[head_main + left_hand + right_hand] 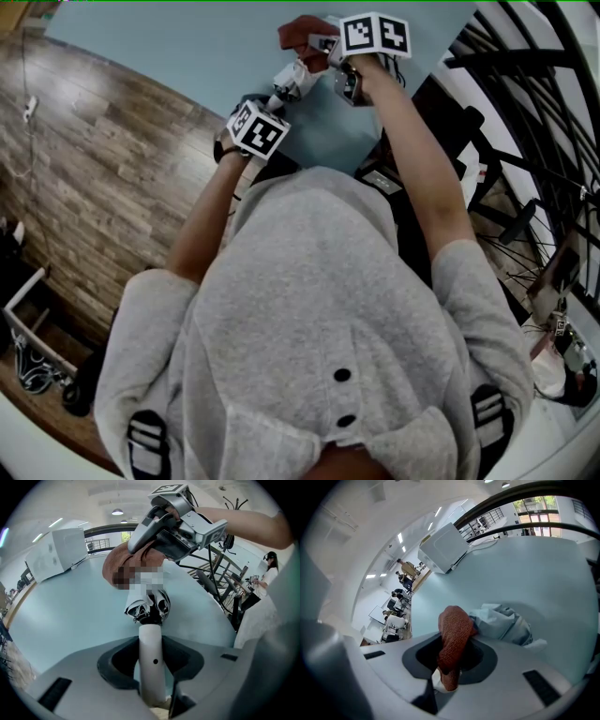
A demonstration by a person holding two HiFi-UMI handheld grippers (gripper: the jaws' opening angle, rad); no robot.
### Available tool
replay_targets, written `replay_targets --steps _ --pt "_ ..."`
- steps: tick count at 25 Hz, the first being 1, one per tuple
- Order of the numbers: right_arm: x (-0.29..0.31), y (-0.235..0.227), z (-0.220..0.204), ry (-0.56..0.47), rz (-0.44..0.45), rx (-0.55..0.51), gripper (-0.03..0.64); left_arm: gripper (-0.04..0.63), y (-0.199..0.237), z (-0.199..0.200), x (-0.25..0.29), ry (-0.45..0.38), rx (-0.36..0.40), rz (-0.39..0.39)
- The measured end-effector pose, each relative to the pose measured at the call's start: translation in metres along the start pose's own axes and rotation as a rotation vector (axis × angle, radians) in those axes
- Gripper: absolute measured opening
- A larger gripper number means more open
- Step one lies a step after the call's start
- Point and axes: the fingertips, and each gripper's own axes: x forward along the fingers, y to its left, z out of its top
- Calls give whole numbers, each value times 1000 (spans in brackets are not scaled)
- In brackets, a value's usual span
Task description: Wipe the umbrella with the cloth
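Your left gripper (pixel 151 672) has its jaws clenched on the white handle (pixel 151 653) of the umbrella (pixel 149 605), which is held above the pale blue counter (pixel 70 616). The folded canopy points away from the gripper. Your right gripper (pixel 449 670) is clamped on the rust-coloured cloth (pixel 453 637). In the right gripper view the cloth lies against the bunched canopy, just beside the jaws. In the head view both grippers sit close together over the counter. A white box (pixel 443 549) stands at the counter's far side.
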Motion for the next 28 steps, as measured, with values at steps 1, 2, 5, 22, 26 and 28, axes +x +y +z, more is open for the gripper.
replay_targets --steps 1,2,5,22,26,28 --pt "-1 -2 3 -6 -6 3 80 156 0 0 0 0 1 -1" --pt "-1 -4 5 -11 -11 5 80 156 1 0 0 1 1 -1" --pt "-4 -11 7 -22 -19 14 80 156 0 -2 0 3 -1 -1" --pt "-31 -48 27 -89 -117 -15 80 156 2 -1 0 6 9 13" --pt "-44 -61 31 -112 -164 -46 80 156 1 0 1 11 5 4" --pt "-50 -67 29 -118 -178 -54 80 156 1 -1 0 11 8 6"
